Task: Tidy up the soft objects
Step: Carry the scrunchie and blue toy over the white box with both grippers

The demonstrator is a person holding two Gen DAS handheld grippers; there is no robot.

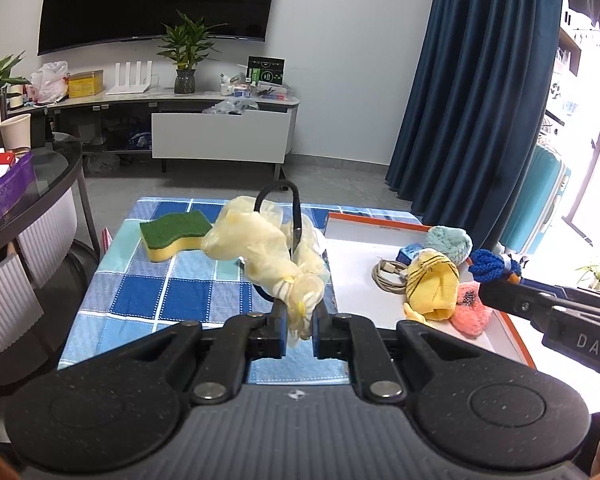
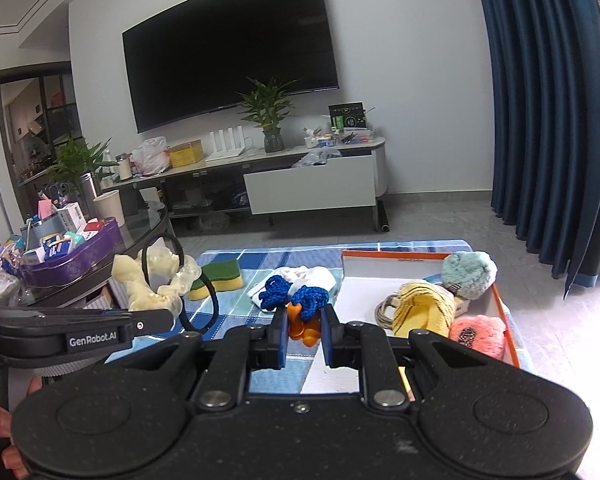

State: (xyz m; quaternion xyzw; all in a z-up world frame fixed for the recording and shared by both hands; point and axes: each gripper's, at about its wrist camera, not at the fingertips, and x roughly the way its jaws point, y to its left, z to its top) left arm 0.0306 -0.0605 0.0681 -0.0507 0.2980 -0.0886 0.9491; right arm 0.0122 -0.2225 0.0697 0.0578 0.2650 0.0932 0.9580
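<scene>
My left gripper (image 1: 300,314) is shut on a crumpled pale yellow rubber glove (image 1: 256,244), held above the blue checked cloth (image 1: 140,300). A black elastic loop (image 1: 278,190) hangs tangled with the glove. My right gripper (image 2: 303,318) is shut on a blue knitted piece (image 2: 296,296) with an orange part (image 2: 302,330), near the left edge of a white, orange-rimmed tray (image 2: 360,292). The tray holds a teal fluffy ball (image 2: 468,274), a yellow striped cloth (image 2: 420,312), a pink fluffy piece (image 2: 480,332) and a coiled cable (image 2: 384,312). A green and yellow sponge (image 1: 176,236) lies far left.
A white cloth (image 2: 312,276) lies on the checked cloth beside the tray. A dark glass table (image 2: 140,240) with a purple box (image 2: 80,256) of small packs stands to the left. Beyond are a TV cabinet (image 1: 220,136), a blue curtain (image 1: 472,100) and a teal suitcase (image 1: 536,200).
</scene>
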